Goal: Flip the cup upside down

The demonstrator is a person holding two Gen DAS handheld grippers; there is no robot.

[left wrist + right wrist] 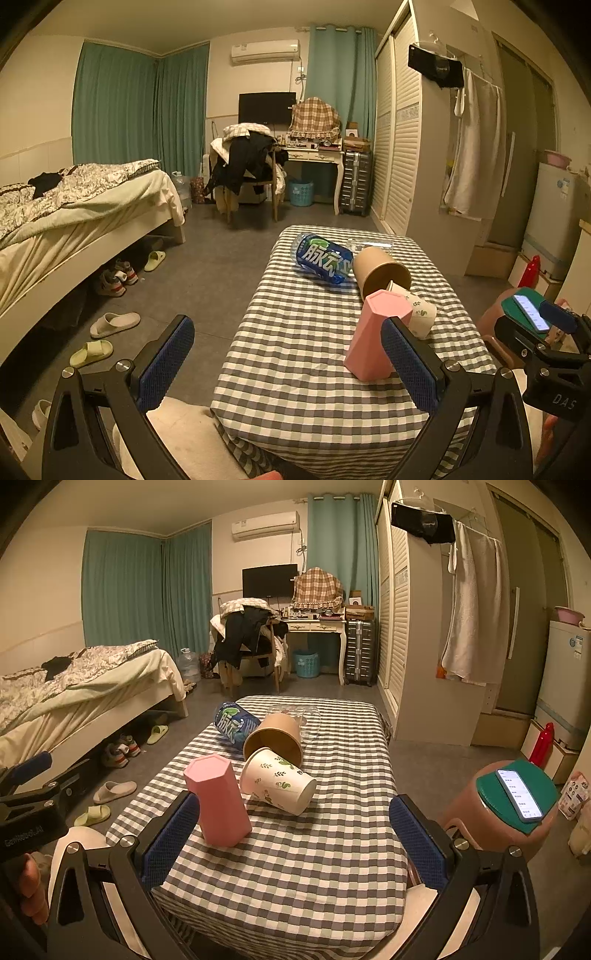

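Your pink cup [218, 800] is hexagonal, tapered, matte, standing on the checked table [314, 849]. Both your left gripper [291, 365] and right gripper [295, 842] gape empty.

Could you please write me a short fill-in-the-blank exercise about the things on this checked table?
1. The pink cup has ____ flat sides around its closed top.
2. The leaf-print paper cup lies on its ____.
3. The phone rests on a ____ lid.
4. Both tools, left and right, are ____ and hold nothing.

Missing words: six; side; green; open
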